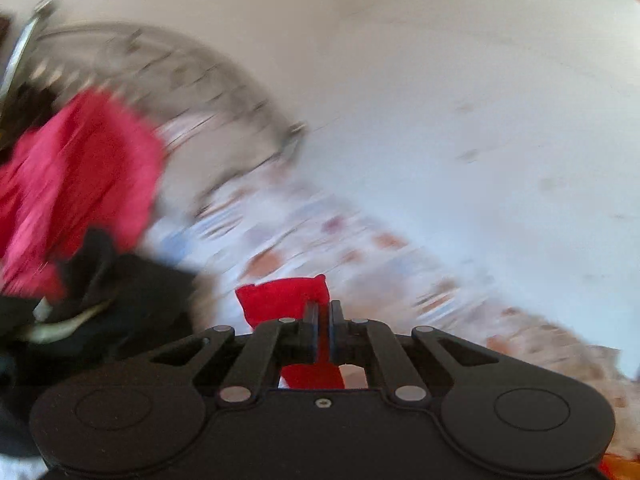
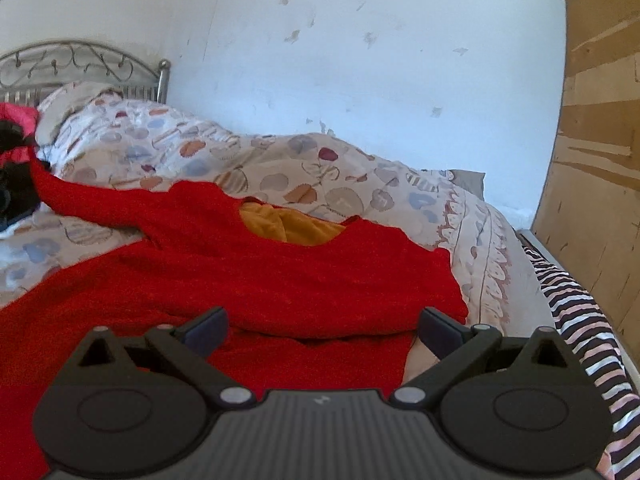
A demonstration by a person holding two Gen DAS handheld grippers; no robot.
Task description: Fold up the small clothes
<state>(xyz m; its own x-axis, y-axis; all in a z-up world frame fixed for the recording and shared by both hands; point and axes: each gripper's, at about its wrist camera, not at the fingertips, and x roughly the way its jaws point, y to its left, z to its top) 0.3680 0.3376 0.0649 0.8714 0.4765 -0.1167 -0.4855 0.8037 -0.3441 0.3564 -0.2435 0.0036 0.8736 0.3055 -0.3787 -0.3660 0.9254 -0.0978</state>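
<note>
A red knitted sweater (image 2: 240, 272) lies spread on the bed, neck opening away from me, with a mustard garment (image 2: 288, 226) showing through the neck. One red sleeve (image 2: 60, 196) stretches off to the far left. My right gripper (image 2: 322, 328) hovers low over the sweater's near right part, jaws wide open, nothing pinched between them. In the blurred left wrist view my left gripper (image 1: 324, 308) is shut on a corner of red cloth (image 1: 276, 296), which sticks up to the left of the fingers and hangs below them.
A pink garment (image 1: 80, 176) and a black garment (image 1: 132, 292) are piled at the left by the metal headboard (image 2: 80, 64). A patterned duvet (image 2: 280, 172) covers the bed. A striped cloth (image 2: 580, 320) runs along the right edge beside a wooden panel (image 2: 600, 120).
</note>
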